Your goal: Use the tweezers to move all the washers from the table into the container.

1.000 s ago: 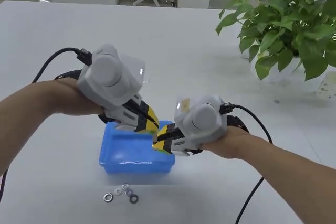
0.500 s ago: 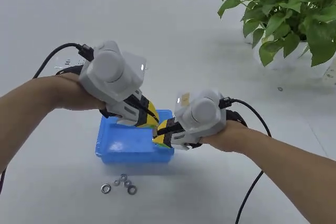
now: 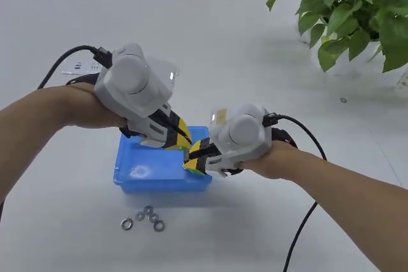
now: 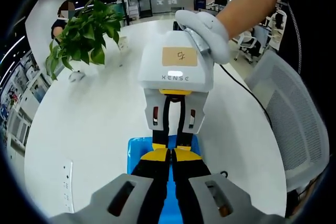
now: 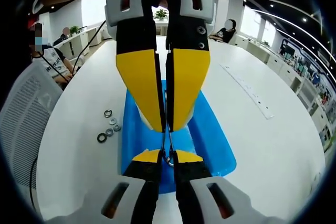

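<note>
The washers (image 3: 143,218) lay in a small loose cluster on the white counter (image 3: 255,62), just in front of the blue container (image 3: 137,176) and outside it. In the right gripper view they sat to the left of the container (image 5: 210,140), near its long wall but apart from it.

The tweezers (image 5: 167,140) showed as a thin metal strip above the container's floor. They ran out of the slit between the jaws of your left tool (image 5: 168,127) and down into your right tool (image 5: 168,156). Both pairs of yellow-tipped jaws were drawn together on that strip, tip to tip.

In the head view, your left tool (image 3: 183,143) and right tool (image 3: 191,159) met over the near right corner of the container. In the left gripper view, your left tool (image 4: 170,155) faced the right tool (image 4: 171,146) head on, with the container (image 4: 135,153) beneath them.

Your left hand (image 3: 95,109) and right hand (image 3: 274,160) gripped the grey housings. A leafy plant (image 3: 347,11) stood well apart at the far right of the counter.
</note>
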The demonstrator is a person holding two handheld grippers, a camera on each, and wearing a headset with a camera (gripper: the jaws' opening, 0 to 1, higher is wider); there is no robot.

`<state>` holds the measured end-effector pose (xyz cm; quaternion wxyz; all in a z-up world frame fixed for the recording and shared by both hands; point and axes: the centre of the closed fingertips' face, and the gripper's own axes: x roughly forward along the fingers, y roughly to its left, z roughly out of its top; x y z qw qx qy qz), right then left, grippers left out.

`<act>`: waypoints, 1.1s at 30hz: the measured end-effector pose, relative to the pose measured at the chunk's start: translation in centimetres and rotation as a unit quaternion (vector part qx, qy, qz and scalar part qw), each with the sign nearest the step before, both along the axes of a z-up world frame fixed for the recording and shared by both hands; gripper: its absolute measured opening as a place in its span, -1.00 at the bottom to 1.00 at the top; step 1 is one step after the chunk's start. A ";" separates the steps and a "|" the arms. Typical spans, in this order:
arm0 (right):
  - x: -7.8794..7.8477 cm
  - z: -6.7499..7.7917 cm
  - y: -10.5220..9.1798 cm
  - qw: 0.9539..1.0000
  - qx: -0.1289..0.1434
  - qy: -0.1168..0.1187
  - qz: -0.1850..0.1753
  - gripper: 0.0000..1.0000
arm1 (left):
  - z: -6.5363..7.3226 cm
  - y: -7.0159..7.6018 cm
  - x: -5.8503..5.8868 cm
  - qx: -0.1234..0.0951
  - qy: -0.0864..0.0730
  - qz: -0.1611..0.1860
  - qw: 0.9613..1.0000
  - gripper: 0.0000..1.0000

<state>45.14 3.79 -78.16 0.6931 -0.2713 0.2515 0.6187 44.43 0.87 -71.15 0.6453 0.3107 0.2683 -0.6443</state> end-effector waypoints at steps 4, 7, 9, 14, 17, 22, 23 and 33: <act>0.0 0.0 0.0 1.000 0.000 -0.001 0.001 -0.79 | 0.0 0.1 -0.1 -0.001 0.001 0.001 1.000 -0.89; -0.1 0.0 0.1 1.000 -0.001 -0.002 0.002 -0.79 | 0.0 0.2 -0.1 0.001 -0.001 0.000 1.000 -0.89; -0.1 0.1 0.1 1.000 -0.002 -0.003 0.003 -0.79 | 0.1 0.2 -0.1 0.001 -0.001 0.000 1.000 -0.89; -0.2 0.5 0.0 1.000 0.001 -0.004 0.001 -0.78 | 0.5 0.2 -0.2 -0.001 -0.002 0.001 1.000 -0.89; -0.3 0.8 0.1 1.000 0.002 -0.006 0.001 -0.78 | 0.8 0.2 -0.4 -0.001 -0.004 0.001 1.000 -0.89; -0.6 1.4 0.2 1.000 0.005 -0.009 0.001 -0.78 | 1.4 0.5 -0.6 -0.001 -0.006 0.002 1.000 -0.89; -0.6 1.6 0.3 1.000 0.006 -0.011 0.001 -0.78 | 1.5 0.5 -0.7 -0.001 -0.007 0.003 1.000 -0.89; -1.2 3.0 0.6 1.000 0.009 -0.023 0.001 -0.78 | 3.1 0.9 -1.5 0.000 -0.016 0.003 1.000 -0.89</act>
